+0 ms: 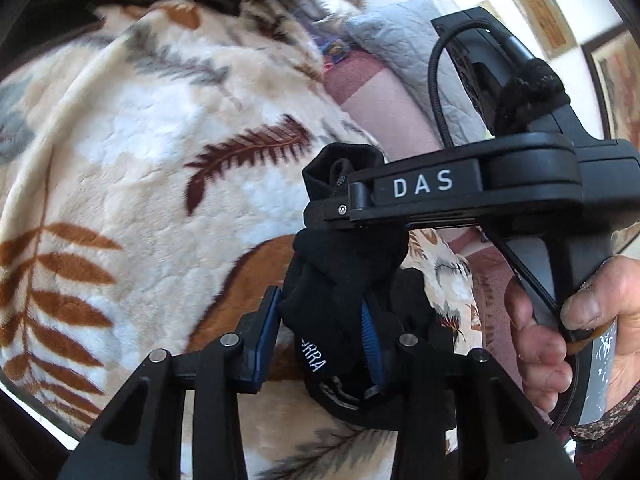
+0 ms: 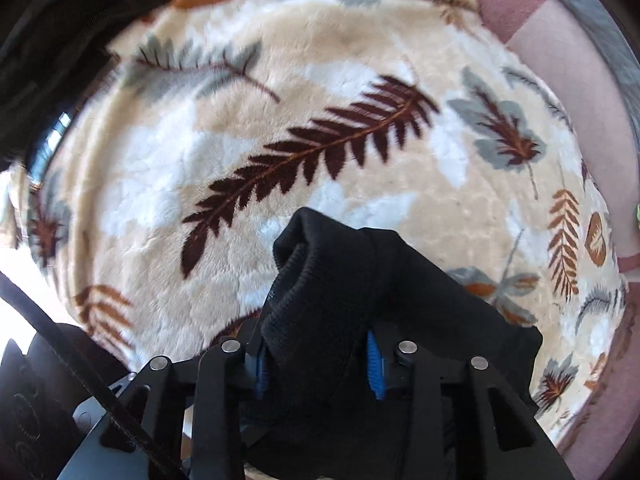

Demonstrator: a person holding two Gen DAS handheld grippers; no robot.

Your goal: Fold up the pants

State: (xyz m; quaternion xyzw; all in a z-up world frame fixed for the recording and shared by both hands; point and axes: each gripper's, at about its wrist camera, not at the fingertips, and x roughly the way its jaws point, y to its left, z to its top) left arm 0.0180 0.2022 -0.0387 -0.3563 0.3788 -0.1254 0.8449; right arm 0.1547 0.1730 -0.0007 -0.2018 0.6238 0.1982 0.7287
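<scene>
1. Gripping a bunched fold of the black pants (image 1: 340, 280), the left hand-held gripper (image 1: 324, 332) has its blue pads pressed on the cloth from both sides, above a plush blanket (image 1: 132, 152) printed with brown, orange and grey leaves.
2. White lettering shows on the pants just below the left pads, on a strip of cloth that hangs toward the camera.
3. The right hand-held gripper (image 2: 320, 364) is likewise pinching the pants (image 2: 332, 280): a thick ribbed edge of black cloth rises between its blue pads and stands up past the fingertips.
4. More black cloth drapes off to the right of the right gripper's fingers and down over the blanket (image 2: 280, 80).
5. In the left wrist view the right gripper shows from the side, just above and beyond the left one, its black body marked with white letters, and a knot of black cloth sticks out at its tip.
6. A bare hand (image 1: 560, 328) wraps the handle of that right gripper at the right edge of the view.
7. The pants are held up off the blanket between the two grippers, which sit close together.
8. Beyond the blanket lie a pink cover (image 1: 380, 100) and a grey quilt (image 1: 392, 40), with framed pictures (image 1: 544, 20) on a white wall behind.
</scene>
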